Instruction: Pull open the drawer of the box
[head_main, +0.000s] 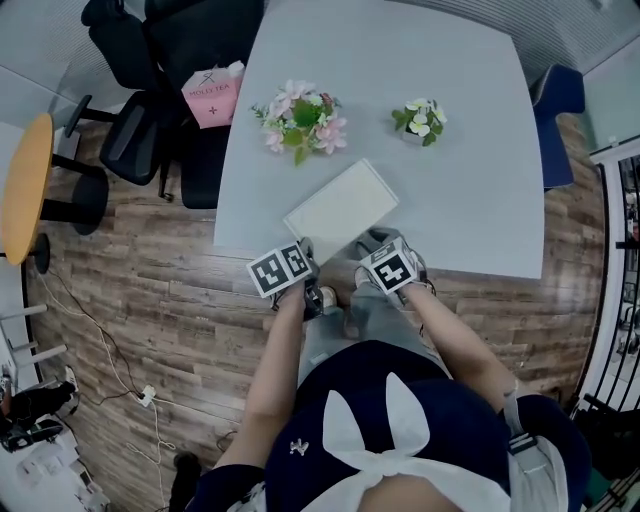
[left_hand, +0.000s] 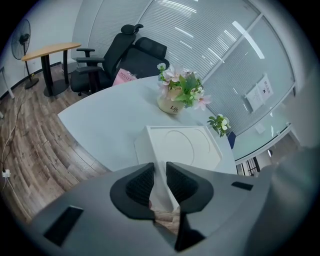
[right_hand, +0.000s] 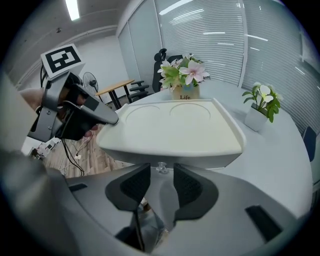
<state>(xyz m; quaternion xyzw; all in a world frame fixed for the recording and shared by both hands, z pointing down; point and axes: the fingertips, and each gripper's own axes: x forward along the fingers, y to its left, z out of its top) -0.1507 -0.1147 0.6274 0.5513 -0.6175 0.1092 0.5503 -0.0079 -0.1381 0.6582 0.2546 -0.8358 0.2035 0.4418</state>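
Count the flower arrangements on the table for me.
2. The pink bouquet stands toward the left of the table, beyond the white box; the small white-flowered plant stands to its right. None looks hidden.

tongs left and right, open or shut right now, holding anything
Left tongs: closed on a corner of the white box.
Right tongs: open, holding nothing; the drawer knob sits at their tips, not gripped.

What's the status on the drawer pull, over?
Left gripper clamped on box corner. Right gripper open, knob just ahead of its tips, ungripped. Drawer looks shut. Nothing in the way.
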